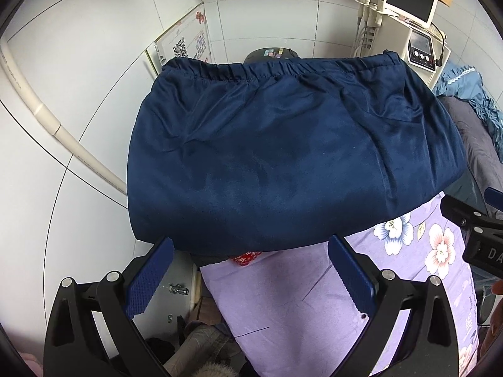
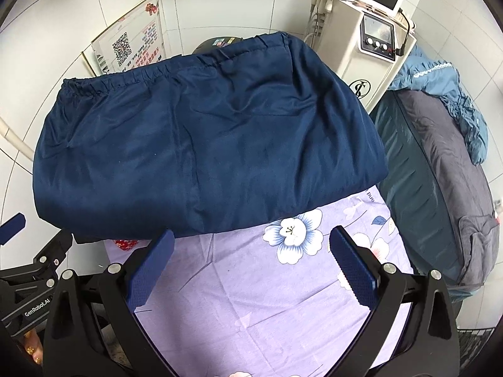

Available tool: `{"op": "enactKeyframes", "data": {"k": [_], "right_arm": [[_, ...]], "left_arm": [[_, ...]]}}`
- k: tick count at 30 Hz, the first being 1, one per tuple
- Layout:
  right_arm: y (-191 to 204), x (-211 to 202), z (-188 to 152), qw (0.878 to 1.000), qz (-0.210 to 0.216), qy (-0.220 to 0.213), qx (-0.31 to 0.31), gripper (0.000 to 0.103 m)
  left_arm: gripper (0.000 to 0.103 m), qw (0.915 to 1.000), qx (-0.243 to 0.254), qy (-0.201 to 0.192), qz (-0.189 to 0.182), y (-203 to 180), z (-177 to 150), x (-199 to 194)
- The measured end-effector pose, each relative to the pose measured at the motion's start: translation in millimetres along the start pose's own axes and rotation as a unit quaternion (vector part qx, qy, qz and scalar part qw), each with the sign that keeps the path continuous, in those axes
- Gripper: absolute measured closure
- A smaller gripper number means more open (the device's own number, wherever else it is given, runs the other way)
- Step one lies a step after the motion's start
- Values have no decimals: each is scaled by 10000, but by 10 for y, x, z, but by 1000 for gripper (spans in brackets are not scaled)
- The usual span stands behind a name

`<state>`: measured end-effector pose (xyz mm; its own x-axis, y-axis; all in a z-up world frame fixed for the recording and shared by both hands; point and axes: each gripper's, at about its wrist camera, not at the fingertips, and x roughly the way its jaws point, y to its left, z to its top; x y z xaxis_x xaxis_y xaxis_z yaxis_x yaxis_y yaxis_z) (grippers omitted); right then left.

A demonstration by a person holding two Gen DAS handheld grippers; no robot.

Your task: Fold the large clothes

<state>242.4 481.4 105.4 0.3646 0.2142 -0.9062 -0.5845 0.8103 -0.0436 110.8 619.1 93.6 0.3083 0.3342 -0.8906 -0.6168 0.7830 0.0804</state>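
Lying folded at the bed's (image 2: 251,298) far end, the navy satin-like elasticated garment (image 2: 207,144) looks slippery, limp (light) — pinch near-edge corners; left gripper (image 1: 251,278) and right gripper (image 2: 251,268) fingers apart, empty.

The garment (image 1: 283,157) (image 2: 204,144) is dark navy blue, made of smooth fabric with a slight sheen. It lies folded into a broad, roughly rectangular bundle on a lilac flowered sheet (image 1: 283,298) (image 2: 251,282). The gathered elastic waistband (image 1: 276,70) (image 2: 176,69) runs along the far edge. The near edge is a rounded fold, lying flat on the sheet. The upper surface shows shallow creases and a seam line running from waistband to fold. One side of the bundle overhangs the sheet's edge.
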Motion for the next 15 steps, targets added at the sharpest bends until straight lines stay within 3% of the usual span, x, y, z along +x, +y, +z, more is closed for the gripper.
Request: {"op": "enactKeyframes", "data": {"k": [15], "right_arm": [[45,18,-1,9999,-55,-13,-114,5]], "left_arm": [[6,9991,172,38,382,-35,-51,30]]}}
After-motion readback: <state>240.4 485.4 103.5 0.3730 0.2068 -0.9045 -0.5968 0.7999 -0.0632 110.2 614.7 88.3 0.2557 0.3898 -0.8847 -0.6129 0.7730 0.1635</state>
